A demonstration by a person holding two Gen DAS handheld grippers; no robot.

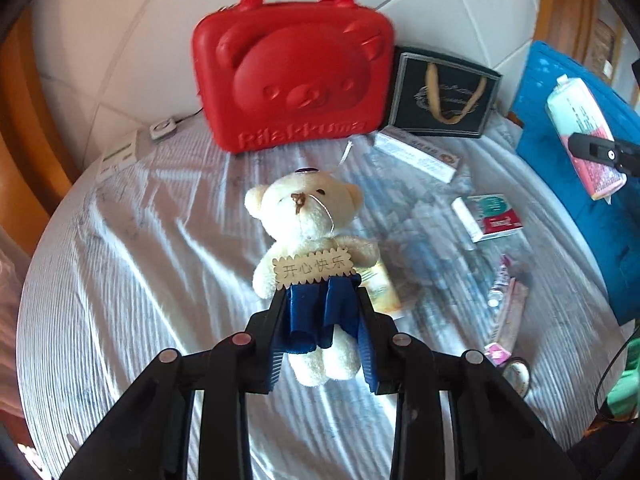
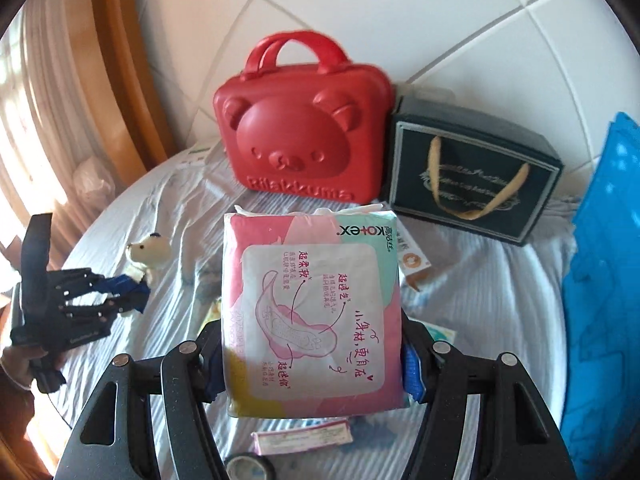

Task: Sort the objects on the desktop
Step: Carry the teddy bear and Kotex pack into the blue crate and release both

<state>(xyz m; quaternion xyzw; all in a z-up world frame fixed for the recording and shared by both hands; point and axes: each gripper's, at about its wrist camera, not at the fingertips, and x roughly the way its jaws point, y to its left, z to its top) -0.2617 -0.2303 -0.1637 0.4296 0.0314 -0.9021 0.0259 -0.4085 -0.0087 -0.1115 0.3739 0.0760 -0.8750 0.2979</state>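
Red bear-face case (image 1: pixel 294 68) at 12 o'clock on striped cloth (image 1: pixel 132 264); dark gift bag (image 1: pixel 442 94) touching it at 1 o'clock. Right gripper (image 2: pixel 312 356), jaws clamped on pink pad pack (image 2: pixel 312 312), centre of right view. Left gripper (image 1: pixel 322 320), jaws clamped on teddy bear (image 1: pixel 308 232) at skirt, frame centre, w/ sm. boxes (image 1: pixel 490 216) at 3 o'clock.

Your desk (image 1: pixel 120 272) wears a wrinkled white striped cloth. Along its back edge you have the red bear case (image 1: pixel 294 76) and, touching its right side, the dark gift bag (image 1: pixel 442 94). Small boxes (image 1: pixel 490 216) lie scattered toward the right edge.
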